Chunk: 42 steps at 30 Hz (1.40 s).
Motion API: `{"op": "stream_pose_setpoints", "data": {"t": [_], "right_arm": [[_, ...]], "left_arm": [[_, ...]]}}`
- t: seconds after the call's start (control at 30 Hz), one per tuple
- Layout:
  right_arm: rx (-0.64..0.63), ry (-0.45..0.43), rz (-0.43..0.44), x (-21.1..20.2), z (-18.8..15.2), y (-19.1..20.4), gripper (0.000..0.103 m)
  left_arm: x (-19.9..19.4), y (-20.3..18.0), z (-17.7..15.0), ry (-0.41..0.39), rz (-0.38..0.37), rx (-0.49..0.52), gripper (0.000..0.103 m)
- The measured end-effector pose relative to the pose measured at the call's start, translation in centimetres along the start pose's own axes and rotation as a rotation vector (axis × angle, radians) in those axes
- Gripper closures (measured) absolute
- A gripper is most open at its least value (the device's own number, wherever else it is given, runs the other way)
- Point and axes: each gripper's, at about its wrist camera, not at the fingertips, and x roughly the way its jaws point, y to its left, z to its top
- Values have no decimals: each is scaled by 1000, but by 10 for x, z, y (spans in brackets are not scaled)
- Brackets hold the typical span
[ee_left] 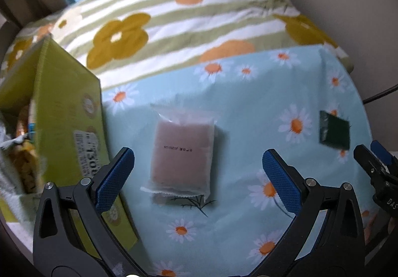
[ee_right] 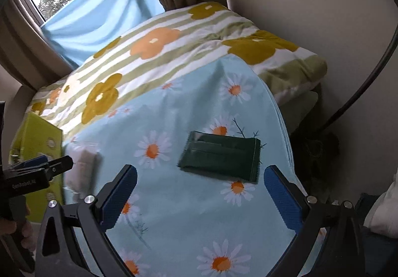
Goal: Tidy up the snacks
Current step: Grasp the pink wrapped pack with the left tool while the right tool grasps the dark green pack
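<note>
Two open grippers over two snack packets on a daisy cloth

The left gripper (ee_left: 197, 165) hangs spread wide and empty above the pink packet (ee_left: 182, 155), which lies flat on the cloth (ee_left: 248, 108) just beside the green box (ee_left: 67, 108) (other snacks show inside it). The right gripper (ee_right: 199, 187), also released, sits near the dark green packet (ee_right: 220, 159), well apart from the pink one.
</note>
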Motion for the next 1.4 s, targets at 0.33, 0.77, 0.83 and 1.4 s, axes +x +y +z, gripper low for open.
{"op": "stream_pose_setpoints", "data": {"t": [0.33,0.77,0.83,1.4], "right_arm": [[33,-35,-102,33,-6,0,1],[69,-32,-219,58,-3,6,1],[75,-38,-241,60,-4,7,1],[64,-46,-269,70,-6,12,4]], "left_arm": [[49,14,6,136,-16,29,5],[70,12,-1,177,-38,65,19],[69,12,-1,166,-30,78,22],[55,17,-5,111,-61,66,44]]}}
